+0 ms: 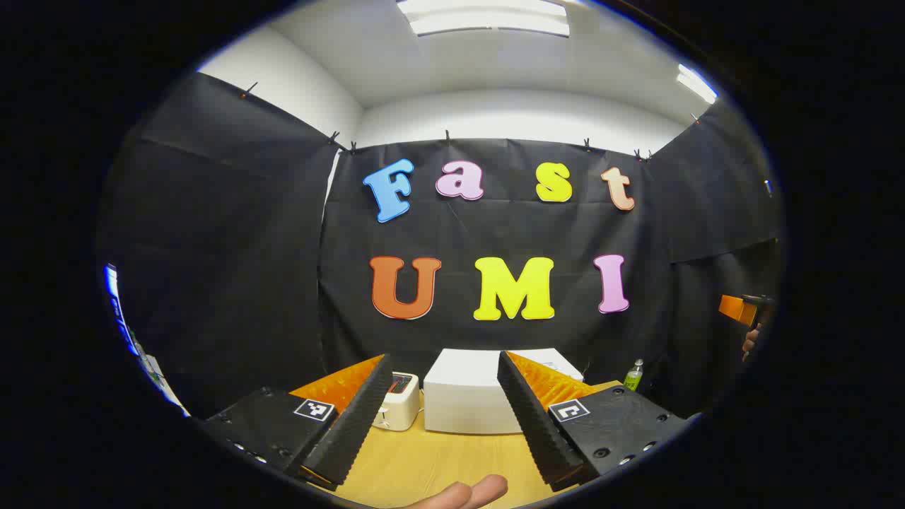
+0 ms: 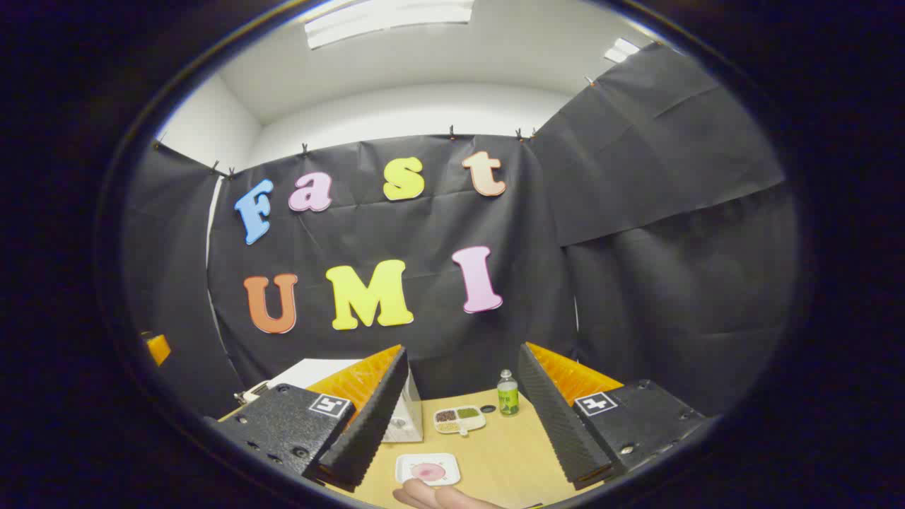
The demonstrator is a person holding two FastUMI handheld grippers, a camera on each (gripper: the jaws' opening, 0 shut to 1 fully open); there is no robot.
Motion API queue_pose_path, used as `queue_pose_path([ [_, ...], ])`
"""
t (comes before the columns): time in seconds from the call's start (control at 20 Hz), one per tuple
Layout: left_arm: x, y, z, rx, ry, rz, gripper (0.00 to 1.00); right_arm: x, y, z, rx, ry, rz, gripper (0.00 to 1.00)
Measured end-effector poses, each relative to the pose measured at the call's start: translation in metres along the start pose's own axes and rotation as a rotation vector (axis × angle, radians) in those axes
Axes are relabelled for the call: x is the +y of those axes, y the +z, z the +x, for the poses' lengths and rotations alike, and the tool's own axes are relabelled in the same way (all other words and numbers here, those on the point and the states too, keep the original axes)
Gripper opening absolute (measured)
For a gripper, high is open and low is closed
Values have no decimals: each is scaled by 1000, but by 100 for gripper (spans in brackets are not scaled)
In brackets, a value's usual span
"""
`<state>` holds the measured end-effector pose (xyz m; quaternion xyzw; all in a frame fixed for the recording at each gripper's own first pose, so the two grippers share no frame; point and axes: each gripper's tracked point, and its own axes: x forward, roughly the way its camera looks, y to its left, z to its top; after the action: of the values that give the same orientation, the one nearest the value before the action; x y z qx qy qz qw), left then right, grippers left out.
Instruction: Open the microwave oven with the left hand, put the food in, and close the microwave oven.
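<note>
Above the table [image 1: 438, 459], I hold my left gripper [image 1: 442, 410] spread wide, nothing between its fingers, aimed at the white microwave [image 1: 481, 396]; its door looks shut. Left of the microwave sits a toaster [image 1: 398, 401], right of it a green bottle [image 1: 633, 376]. My right gripper [image 2: 459, 417] is spread too, over the food plate [image 2: 428, 469], near the microwave's right side, with a divided dish [image 2: 459, 418] beyond.
</note>
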<state>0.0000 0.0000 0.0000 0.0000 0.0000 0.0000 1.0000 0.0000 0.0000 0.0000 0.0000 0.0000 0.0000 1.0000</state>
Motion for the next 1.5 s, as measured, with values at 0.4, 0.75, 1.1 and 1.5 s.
queue_pose_path([
  [0.4, -2, 4, -4, -25, -12, 22, 94, 4, 10, -9, -30, 10, -47, 91],
  [0.75, -4, -4, 2, -16, -13, 3, 94, -3, -1, -5, -7, 9, -50, 100],
  [1.1, -33, -37, 34, 18, -68, -4, 94, -13, -11, 1, 7, 11, -39, 100],
  [1.5, -89, -116, 101, 85, -131, -14, 94, -17, -14, -1, 18, 28, -40, 91],
])
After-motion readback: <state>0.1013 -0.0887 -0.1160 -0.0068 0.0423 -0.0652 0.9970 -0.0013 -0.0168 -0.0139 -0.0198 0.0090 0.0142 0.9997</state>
